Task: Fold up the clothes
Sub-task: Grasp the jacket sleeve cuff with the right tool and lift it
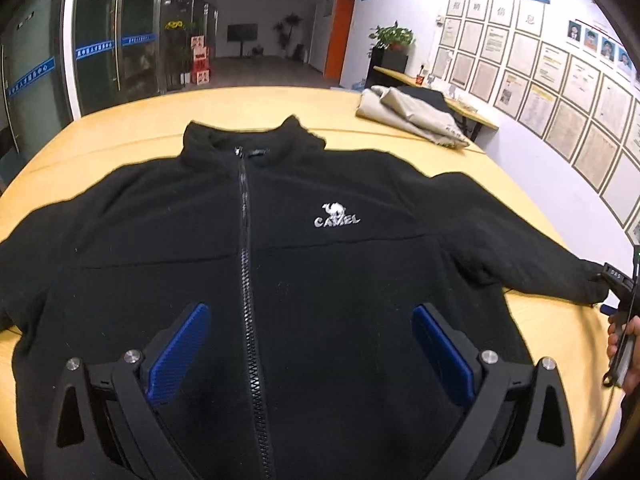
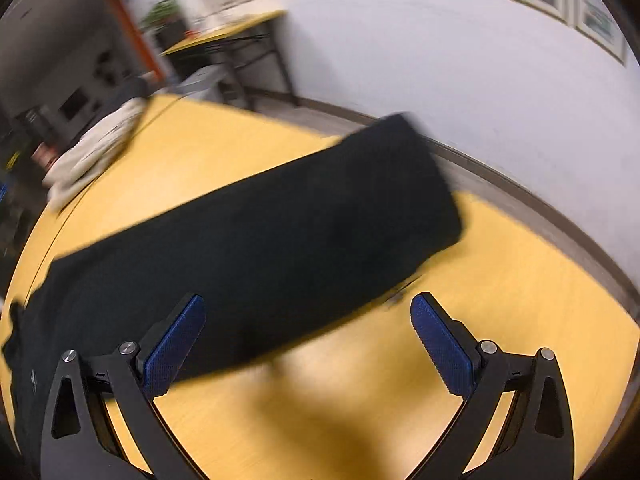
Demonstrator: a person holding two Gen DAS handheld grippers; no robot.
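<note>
Black fleece jacket (image 1: 304,264) lies face-up and spread flat on the light wood surface (image 1: 132,120), zipper (image 1: 245,248) closed up to the collar, white CAMEL logo (image 1: 337,216) on the chest. Left tool (image 1: 310,344) hangs over the lower front of the jacket, blue pads (image 1: 180,350) wide apart, nothing between them, zipper running up between the two fingers. Right tool (image 2: 308,340) also spread wide and gripping nothing; it sits over the sleeve (image 2: 256,248), which lies stretched out across the surface toward the far edge, cuff end near that edge. Right wrist view is motion-blurred, so whether its pads touch the cloth can't be told. In the left wrist view the other tool and a hand (image 1: 624,344) show at the right edge, just beside the sleeve cuff. Beige garment (image 1: 412,114) with something dark under it sits folded at the far right of the surface, well apart from the jacket. Room: office hallway, glass doors (image 1: 100,48) on the left, white wall with rows of framed notices (image 1: 560,80) on the right, orange door (image 1: 340,24), potted plant (image 1: 394,38) on a black stand, second small desk (image 1: 448,104) against the wall, dark screen (image 1: 242,32) at the far end.
</note>
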